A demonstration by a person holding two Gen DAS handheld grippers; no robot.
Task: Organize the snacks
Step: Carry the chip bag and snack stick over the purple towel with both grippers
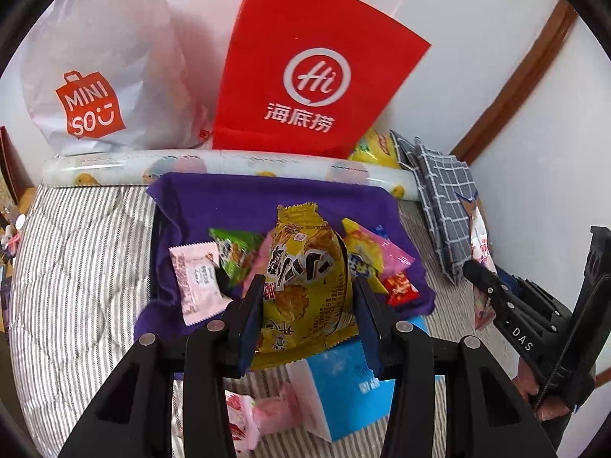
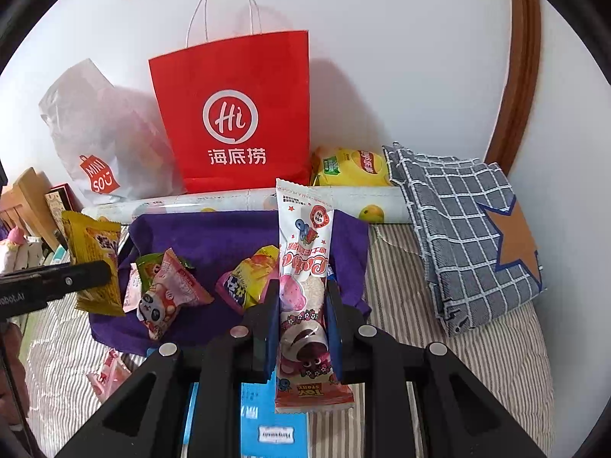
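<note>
On striped bedding [image 1: 76,267], a purple cloth [image 1: 229,198] carries loose snacks: pink sachet [image 1: 196,280], green pack [image 1: 235,252], yellow-pink pack [image 2: 252,278], panda pack [image 2: 168,294], small red pack [image 1: 401,288]. L gripper [image 1: 309,286] is clamped on a yellow snack bag [image 1: 305,274], held upright above the cloth's near edge, pads pressing both sides. R gripper [image 2: 301,297] is clamped on a pink-white strawberry bar [image 2: 305,263] (Toy Story print at its lower end), bar standing upright btwn the fingers, over the cloth's right part. Blue box [image 1: 343,378] lies on the bedding just below both grippers; pink wrappers [image 1: 248,416] beside it. Behind the cloth: a printed roll [image 1: 114,168] lying across, then red paper bag [image 2: 233,114] and white Miniso bag [image 1: 99,68] leaning at the wall. Yellow chips bag [image 2: 355,168] sits right of the red bag, touching a checked cloth [image 2: 458,229] w/ a star patch.
</note>
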